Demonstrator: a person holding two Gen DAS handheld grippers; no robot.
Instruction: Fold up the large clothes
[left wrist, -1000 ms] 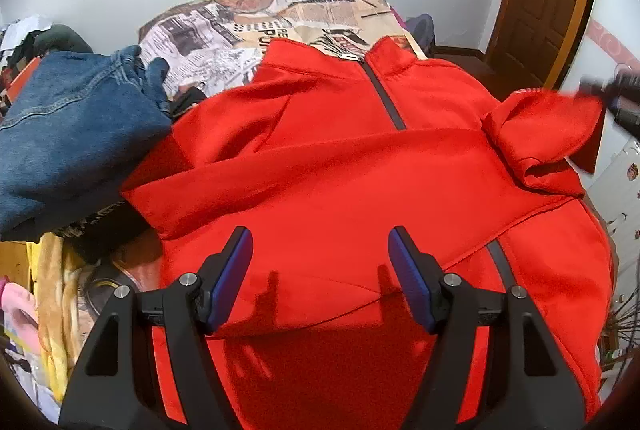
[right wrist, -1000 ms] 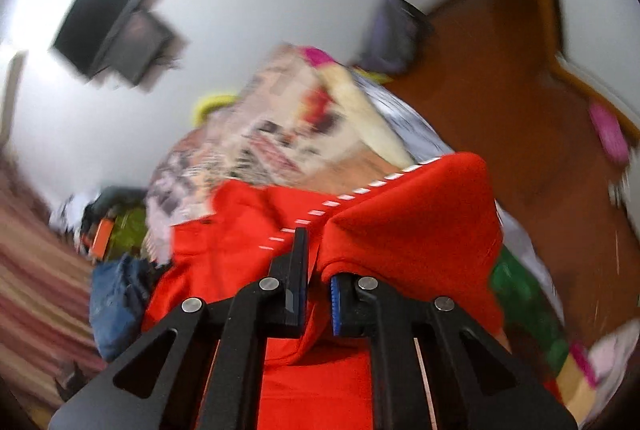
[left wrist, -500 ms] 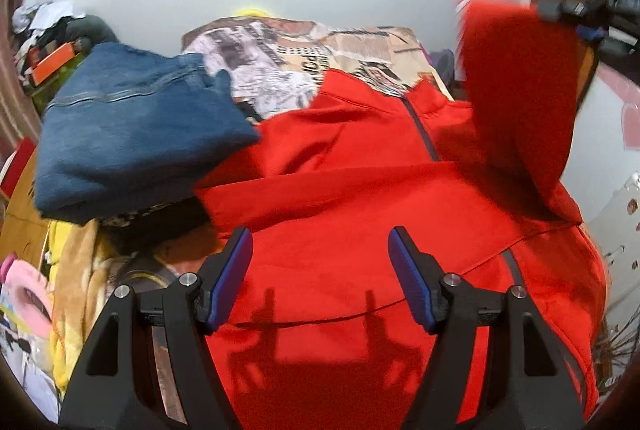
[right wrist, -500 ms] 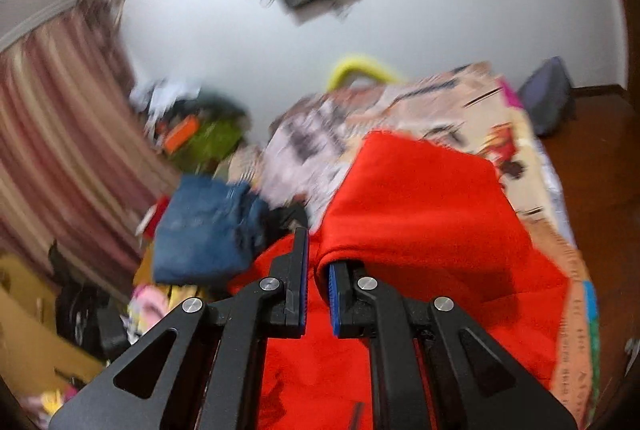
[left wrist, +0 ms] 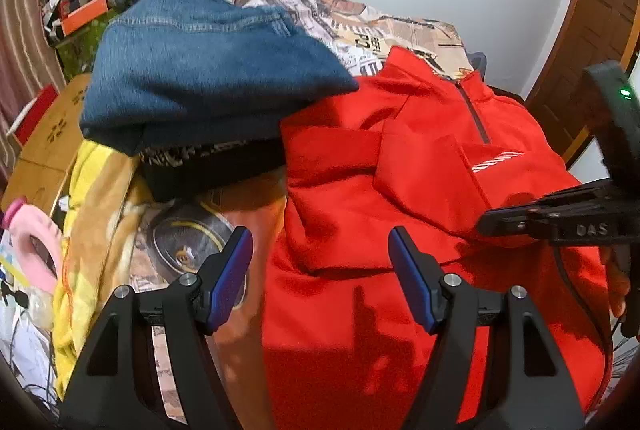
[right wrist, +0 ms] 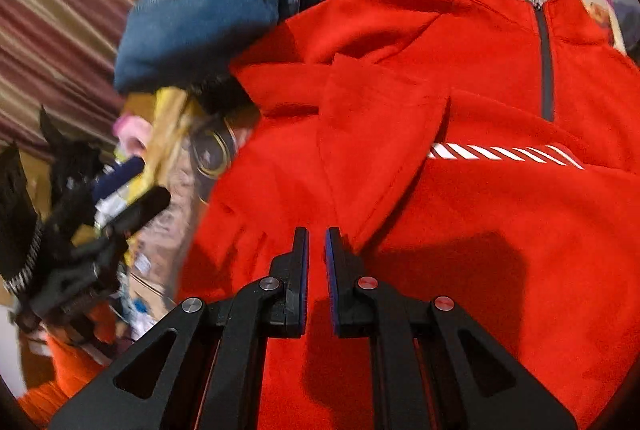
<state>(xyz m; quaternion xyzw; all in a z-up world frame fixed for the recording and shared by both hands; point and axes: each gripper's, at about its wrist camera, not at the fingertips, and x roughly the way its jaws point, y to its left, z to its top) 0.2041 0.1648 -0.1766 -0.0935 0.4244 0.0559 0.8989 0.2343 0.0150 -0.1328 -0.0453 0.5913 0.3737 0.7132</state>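
Note:
A red zip-neck fleece jacket (left wrist: 400,190) lies spread on the bed, collar toward the far wall. Both sleeves lie folded across its chest; the right sleeve (right wrist: 372,150) ends in a white-striped cuff (right wrist: 504,152). My left gripper (left wrist: 320,270) is open and empty, hovering over the jacket's lower left edge. My right gripper (right wrist: 316,250) has its jaws close together with a narrow gap and nothing between them, just above the folded sleeve's edge. It shows at the right of the left wrist view (left wrist: 496,222).
A folded blue denim garment (left wrist: 200,70) sits on a dark garment at the jacket's left. A newspaper-print bedspread (left wrist: 360,26) covers the bed. A yellow blanket (left wrist: 92,190), a pink item (left wrist: 28,242) and cardboard boxes (left wrist: 48,126) crowd the left side. A wooden door (left wrist: 592,30) stands at right.
My right gripper carried the right sleeve over the jacket, laid it across the chest and let it go. The left gripper shifted left and stayed open.

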